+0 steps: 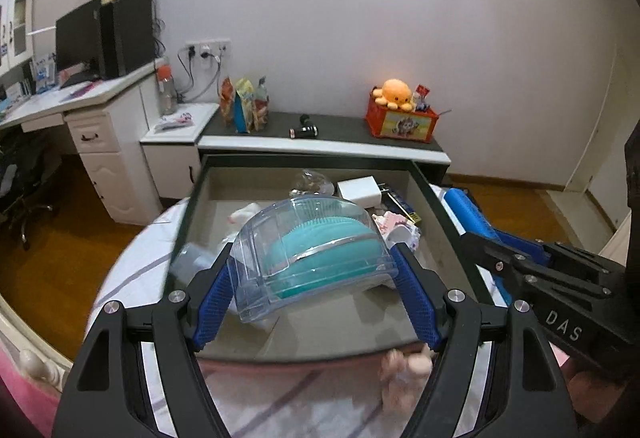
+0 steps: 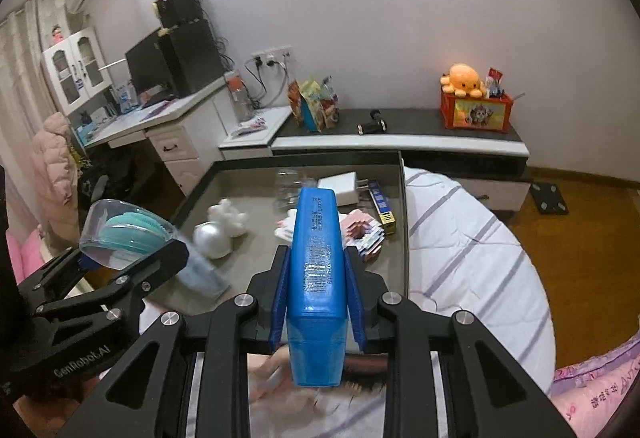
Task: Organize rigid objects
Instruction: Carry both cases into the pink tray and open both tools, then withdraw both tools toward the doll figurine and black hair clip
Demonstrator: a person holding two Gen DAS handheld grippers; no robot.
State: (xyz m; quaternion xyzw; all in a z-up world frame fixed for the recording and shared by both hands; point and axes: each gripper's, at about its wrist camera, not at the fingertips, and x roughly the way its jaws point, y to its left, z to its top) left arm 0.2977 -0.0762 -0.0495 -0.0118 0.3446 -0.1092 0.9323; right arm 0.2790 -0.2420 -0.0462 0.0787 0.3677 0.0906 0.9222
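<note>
my left tongs hold clear brush case | right tongs clamp blue box | tray at 12 o'clock holds clutter; sorting barely begun

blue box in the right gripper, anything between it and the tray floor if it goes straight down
Yes. Under the blue box, shut in the right gripper, a pink patterned bundle lies on the tray; barer floor lies nearer.
</note>
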